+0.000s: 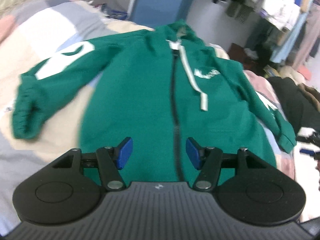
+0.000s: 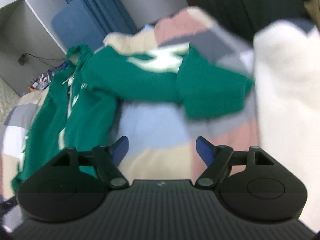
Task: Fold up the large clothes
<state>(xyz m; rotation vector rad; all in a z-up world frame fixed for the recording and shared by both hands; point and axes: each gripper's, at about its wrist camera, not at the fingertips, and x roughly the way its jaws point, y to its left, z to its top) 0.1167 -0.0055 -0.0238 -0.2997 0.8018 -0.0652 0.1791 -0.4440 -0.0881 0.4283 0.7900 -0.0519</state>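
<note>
- The bed (image 1: 50, 28) is wearing a patchwork cover in cream, grey, pink and pale blue, and it is filling most of both views.
- The green hoodie (image 1: 140, 92) is lying face up on that cover, zipped, with its hood at the far end and its hem nearest me.
- One sleeve (image 1: 40, 84), carrying a big white mark, is stretching out to the left in my left view; the other sleeve (image 2: 200, 88) is lying across the cover ahead of my right gripper, though blur is softening its edges.
- My left gripper (image 1: 159, 153) is hovering over the hem with its blue pads spread apart, holding nothing.
- My right gripper (image 2: 162, 150) is hanging over bare cover beside the hoodie, likewise spread wide and holding nothing.
- A white drawstring (image 1: 192, 76) is trailing down the chest beside the zip.
</note>
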